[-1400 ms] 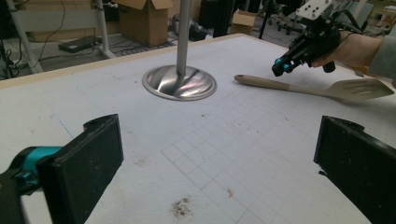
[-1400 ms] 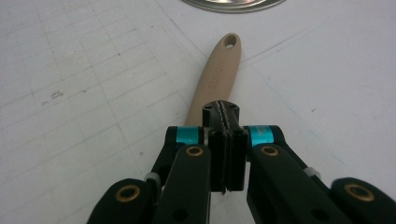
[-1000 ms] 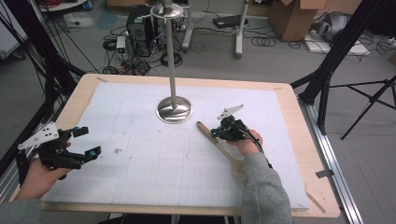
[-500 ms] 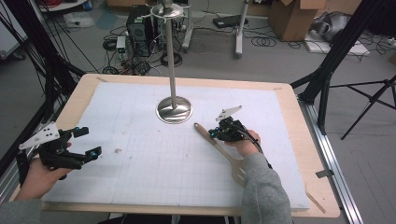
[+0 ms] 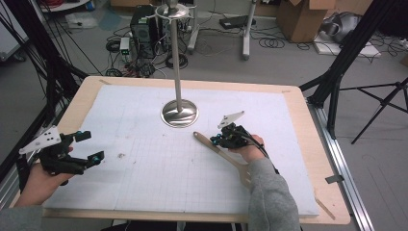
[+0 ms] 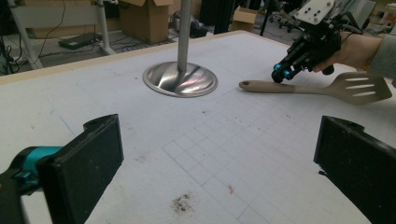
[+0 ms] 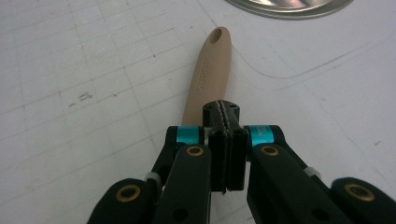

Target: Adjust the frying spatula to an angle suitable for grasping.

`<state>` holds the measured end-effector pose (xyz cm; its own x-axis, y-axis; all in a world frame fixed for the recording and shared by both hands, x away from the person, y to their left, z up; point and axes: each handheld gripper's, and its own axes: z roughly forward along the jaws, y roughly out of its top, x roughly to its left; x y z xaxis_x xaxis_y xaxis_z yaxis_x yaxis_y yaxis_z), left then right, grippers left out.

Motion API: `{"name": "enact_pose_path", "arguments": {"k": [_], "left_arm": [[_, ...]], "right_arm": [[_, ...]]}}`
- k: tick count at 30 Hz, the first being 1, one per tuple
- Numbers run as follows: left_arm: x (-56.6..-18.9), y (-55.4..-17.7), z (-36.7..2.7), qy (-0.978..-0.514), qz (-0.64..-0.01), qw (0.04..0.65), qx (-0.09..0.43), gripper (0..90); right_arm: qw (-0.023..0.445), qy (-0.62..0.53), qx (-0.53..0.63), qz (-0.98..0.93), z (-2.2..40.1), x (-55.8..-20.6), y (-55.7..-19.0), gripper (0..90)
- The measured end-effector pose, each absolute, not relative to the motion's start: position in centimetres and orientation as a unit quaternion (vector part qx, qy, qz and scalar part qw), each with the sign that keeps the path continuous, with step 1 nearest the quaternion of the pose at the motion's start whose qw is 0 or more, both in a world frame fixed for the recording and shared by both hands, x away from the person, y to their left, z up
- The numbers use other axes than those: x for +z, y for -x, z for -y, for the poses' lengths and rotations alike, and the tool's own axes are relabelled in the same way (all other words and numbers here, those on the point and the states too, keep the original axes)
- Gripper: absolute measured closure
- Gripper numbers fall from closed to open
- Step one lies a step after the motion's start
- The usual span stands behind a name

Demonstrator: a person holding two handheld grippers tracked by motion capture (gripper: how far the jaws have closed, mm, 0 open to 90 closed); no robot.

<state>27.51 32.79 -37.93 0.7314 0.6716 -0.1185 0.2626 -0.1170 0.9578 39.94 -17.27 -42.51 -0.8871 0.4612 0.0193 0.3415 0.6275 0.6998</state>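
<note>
Worktop (image 5: pixel 144 192): white gridded mat. Slotted spatula (image 5: pixel 226 155) lies flat right of centre, handle toward the metal stand base (image 5: pixel 180 113). Right gripper (image 5: pixel 215 140): jaws pressed together, empty, just over the handle. Left gripper (image 5: pixel 89 147): jaws wide, empty, near left edge.

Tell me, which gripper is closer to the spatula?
Right. The right gripper sits over the spatula handle, jaws closed. The left gripper is far across the table, jaws open.
</note>
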Motion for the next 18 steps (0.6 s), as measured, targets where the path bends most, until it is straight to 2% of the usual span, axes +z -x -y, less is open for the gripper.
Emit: {"name": "enact_pose_path", "arguments": {"k": [9, 18], "left_arm": [[-37.92, -27.57, -32.77, -0.728, -0.320, 0.580, 0.177, 1.8], [-37.91, -27.57, -32.76, -0.727, -0.320, 0.581, 0.176, 1.8]], "right_arm": [[0.066, -0.196, 0.373, -0.905, 16.60, -42.55, -39.66, 90.0], [0.073, -0.195, 0.378, -0.902, 16.49, -42.14, -39.45, 90.0]]}}
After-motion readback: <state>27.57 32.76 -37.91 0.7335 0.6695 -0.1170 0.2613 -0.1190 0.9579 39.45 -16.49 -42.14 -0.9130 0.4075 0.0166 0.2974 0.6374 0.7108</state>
